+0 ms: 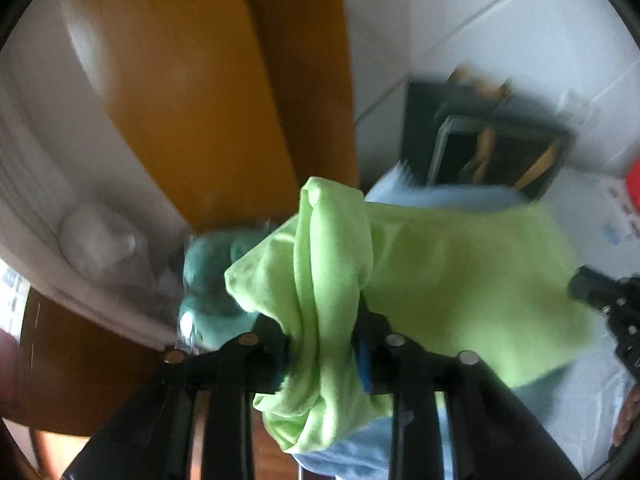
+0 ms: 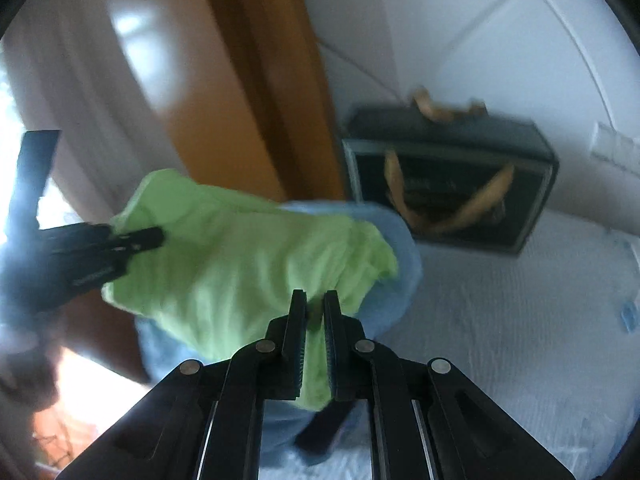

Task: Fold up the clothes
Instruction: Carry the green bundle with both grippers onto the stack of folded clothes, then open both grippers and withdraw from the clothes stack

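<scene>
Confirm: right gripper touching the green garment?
Touching. Right wrist view shows the right gripper with both fingers closed on the green garment's edge, cloth pinched between them.

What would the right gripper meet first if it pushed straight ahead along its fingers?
The right gripper already pinches the green garment; straight ahead comes more of that cloth, then probably the blue fabric beneath, though blur hides the depth.

The left gripper (image 1: pixel 320 354) is clamped on a bunched fold of the lime green cloth (image 1: pixel 460 280), which spreads right over a light blue cloth (image 1: pixel 344 456). A dark picture frame (image 1: pixel 486 140) stands far right.
</scene>
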`<state>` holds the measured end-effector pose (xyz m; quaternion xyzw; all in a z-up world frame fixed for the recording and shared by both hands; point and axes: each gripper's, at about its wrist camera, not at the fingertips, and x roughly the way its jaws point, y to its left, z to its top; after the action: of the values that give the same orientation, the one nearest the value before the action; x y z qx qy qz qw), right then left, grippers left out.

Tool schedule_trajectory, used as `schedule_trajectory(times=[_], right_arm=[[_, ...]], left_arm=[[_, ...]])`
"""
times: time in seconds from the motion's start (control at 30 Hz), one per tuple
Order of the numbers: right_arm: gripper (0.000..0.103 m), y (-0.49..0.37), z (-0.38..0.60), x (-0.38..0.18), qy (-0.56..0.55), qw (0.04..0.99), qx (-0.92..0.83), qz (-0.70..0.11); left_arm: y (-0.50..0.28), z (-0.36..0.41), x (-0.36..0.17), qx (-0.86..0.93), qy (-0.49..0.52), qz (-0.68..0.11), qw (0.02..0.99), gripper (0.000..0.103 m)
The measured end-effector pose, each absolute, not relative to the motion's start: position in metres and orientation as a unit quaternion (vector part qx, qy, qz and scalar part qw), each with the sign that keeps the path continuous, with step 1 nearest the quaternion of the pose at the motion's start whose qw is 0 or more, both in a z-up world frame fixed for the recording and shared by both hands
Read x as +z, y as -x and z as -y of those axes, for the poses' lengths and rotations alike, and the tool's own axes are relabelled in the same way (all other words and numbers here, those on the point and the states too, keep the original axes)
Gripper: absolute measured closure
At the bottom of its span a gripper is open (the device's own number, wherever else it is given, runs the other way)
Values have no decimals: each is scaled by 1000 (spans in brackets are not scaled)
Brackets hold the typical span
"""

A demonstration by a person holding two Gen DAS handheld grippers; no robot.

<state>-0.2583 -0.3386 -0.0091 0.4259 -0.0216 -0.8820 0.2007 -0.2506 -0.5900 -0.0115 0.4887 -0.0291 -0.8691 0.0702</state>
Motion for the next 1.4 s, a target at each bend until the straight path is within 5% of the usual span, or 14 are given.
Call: schedule_trajectory(times=[0.13, 0.2, 0.57, 0.93, 0.97, 1.0, 1.03, 1.07, 1.4], right_arm=[[85, 268, 344, -41, -451, 181, -874, -2], [84, 270, 345, -47, -455, 176, -873, -9], [64, 252, 325, 0, -447, 182, -876, 13], [62, 203, 334, 6, -472, 202, -858, -19], [59, 200, 336, 4, -477, 200, -855, -25], [40, 197, 338, 2, -480, 200, -853, -30], [8, 194, 339, 1, -481, 206, -852, -29], [0, 191, 340, 0, -481, 211, -851, -28], [1, 179, 345, 5, -476, 212, -852, -48]], left_arm=[[254, 597, -49, -872, -478, 29, 99, 29], [252, 599, -49, -877, -467, 23, 110, 23], [215, 599, 8, -899, -429, -28, 88, 22], [154, 555, 24, -897, -435, -53, 52, 22], [150, 554, 22, -897, -435, -52, 56, 22], [146, 552, 20, -897, -435, -51, 60, 22], [144, 552, 19, -897, -435, -50, 61, 22], [142, 551, 19, -897, -436, -50, 56, 22], [137, 546, 11, -889, -454, -27, 58, 22]])
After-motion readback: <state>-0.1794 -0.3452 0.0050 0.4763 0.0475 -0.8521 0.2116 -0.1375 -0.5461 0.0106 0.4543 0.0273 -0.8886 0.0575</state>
